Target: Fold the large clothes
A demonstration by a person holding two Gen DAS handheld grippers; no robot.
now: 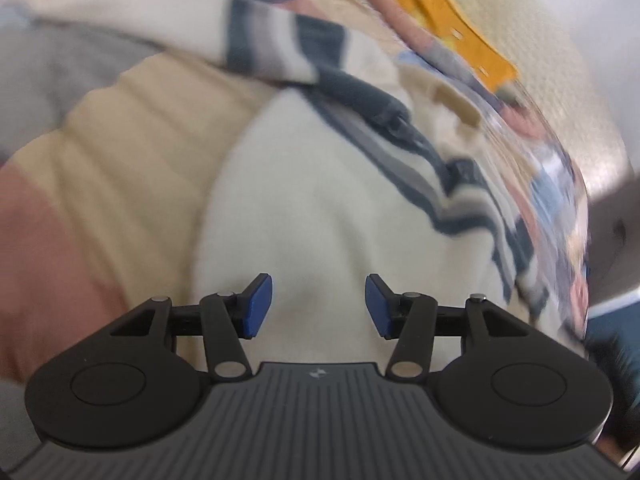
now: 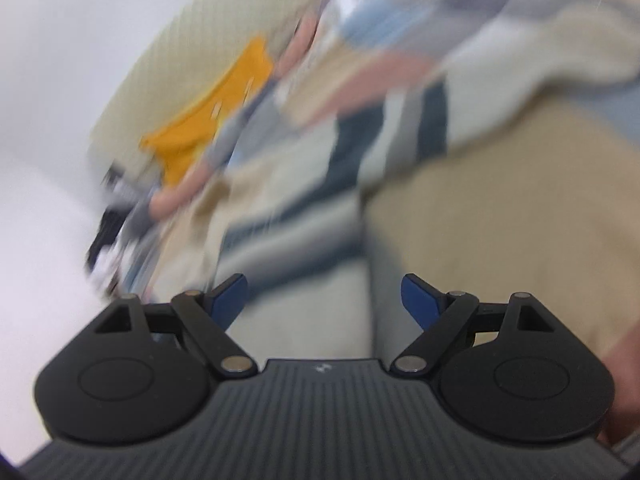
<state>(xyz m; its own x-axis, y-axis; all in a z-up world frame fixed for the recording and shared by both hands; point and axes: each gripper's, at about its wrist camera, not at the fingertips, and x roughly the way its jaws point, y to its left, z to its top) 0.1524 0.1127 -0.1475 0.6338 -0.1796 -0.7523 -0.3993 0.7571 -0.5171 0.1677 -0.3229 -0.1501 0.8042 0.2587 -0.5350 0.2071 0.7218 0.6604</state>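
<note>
Both views are motion-blurred. Left claw (image 1: 319, 306): the blue pads (image 1: 258, 306) stand apart with nothing between them; no cloth is gripped. Directly beyond the left claw lies the garment (image 1: 320, 200), a cream knit with dark blue and grey stripes (image 1: 384, 120) running across its upper part and down its right side. The garment is spread over a bed cover (image 1: 120, 152) with tan, pink and grey colour blocks; the tan band lies just left of the cream cloth, the pink band at the far left edge. A yellow item (image 1: 452, 28) lies beyond the garment at the upper right, well apart from the claw; its kind cannot be told. Right claw (image 2: 324, 302): the pads (image 2: 420, 300) stand wide apart and hold nothing. Ahead of it the striped part of the garment (image 2: 400, 128) crosses the centre of the view, with pale cloth directly beyond the claw and the tan cover (image 2: 500, 240) to the right. The yellow item (image 2: 216, 120) appears at the left, against a pale wall (image 2: 60, 60). Whether either claw touches the cloth below cannot be told.
</note>
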